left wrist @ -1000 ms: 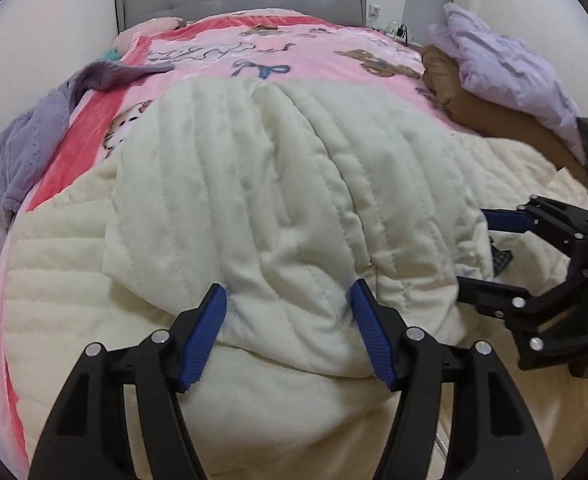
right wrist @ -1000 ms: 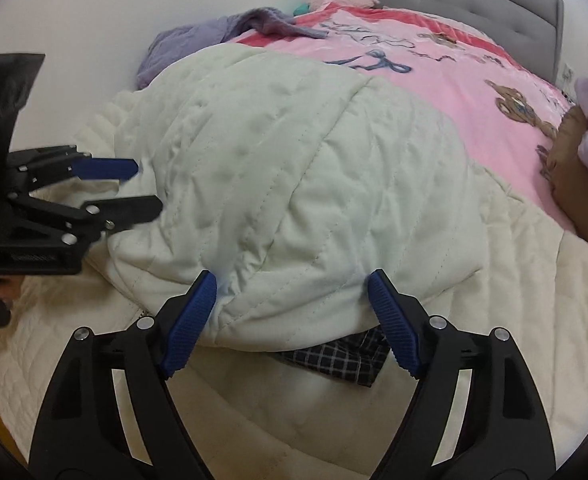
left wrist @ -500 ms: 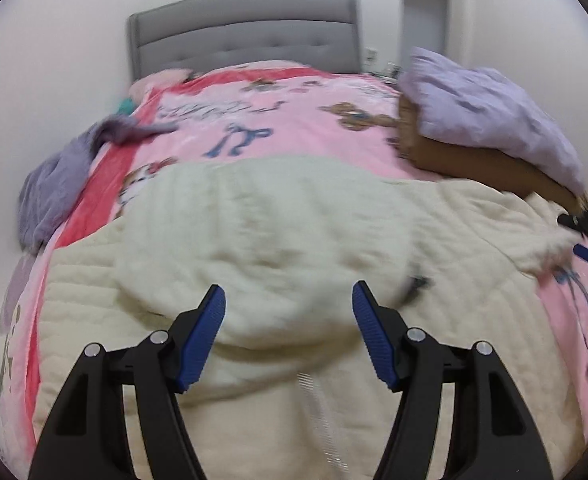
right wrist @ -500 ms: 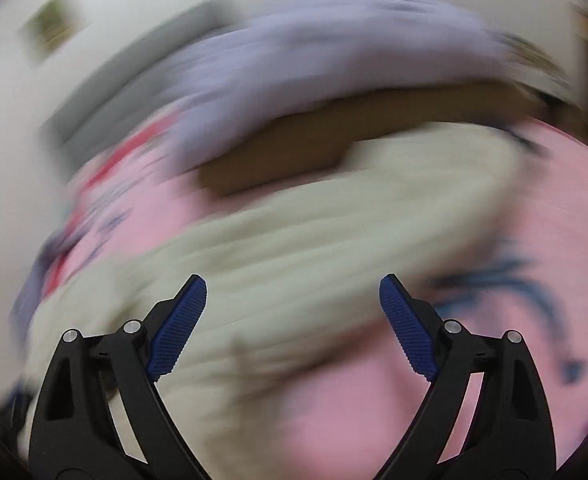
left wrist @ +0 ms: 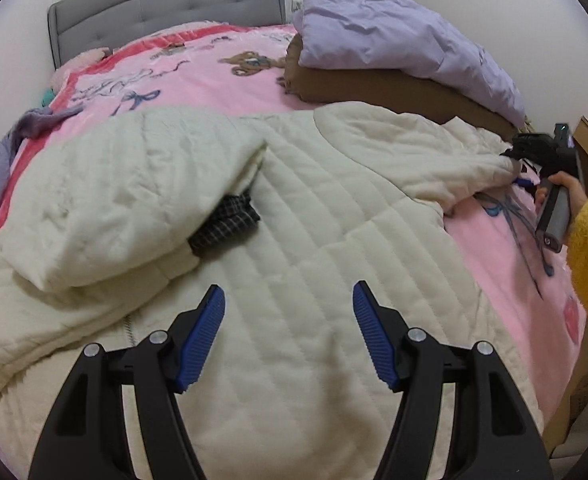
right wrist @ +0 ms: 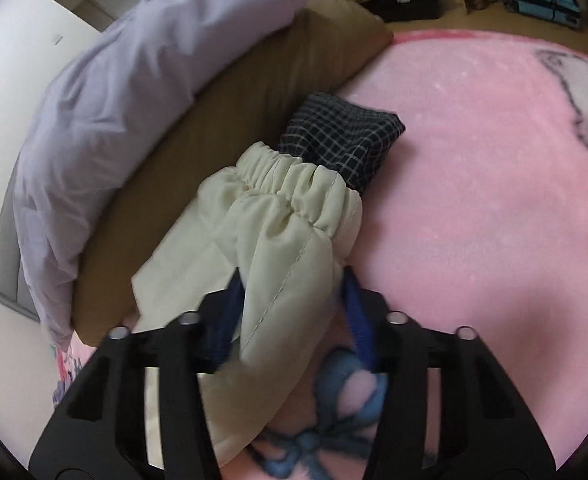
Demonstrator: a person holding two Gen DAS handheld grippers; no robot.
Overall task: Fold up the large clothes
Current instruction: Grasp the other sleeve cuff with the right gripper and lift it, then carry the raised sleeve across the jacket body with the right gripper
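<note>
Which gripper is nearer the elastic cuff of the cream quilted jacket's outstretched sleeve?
Right. The right gripper is closing around the sleeve just behind the elastic cuff. The left gripper hovers open over the jacket's body, well away from that cuff.

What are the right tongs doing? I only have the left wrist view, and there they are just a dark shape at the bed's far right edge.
Observer: The right tongs are closing on the cream sleeve, which sits between the pads just behind its elastic cuff.
Operator: Is anything coming out of that cuff?
Observer: Yes. Dark checked fabric sticks out past the cuff and lies on the pink blanket.
</note>
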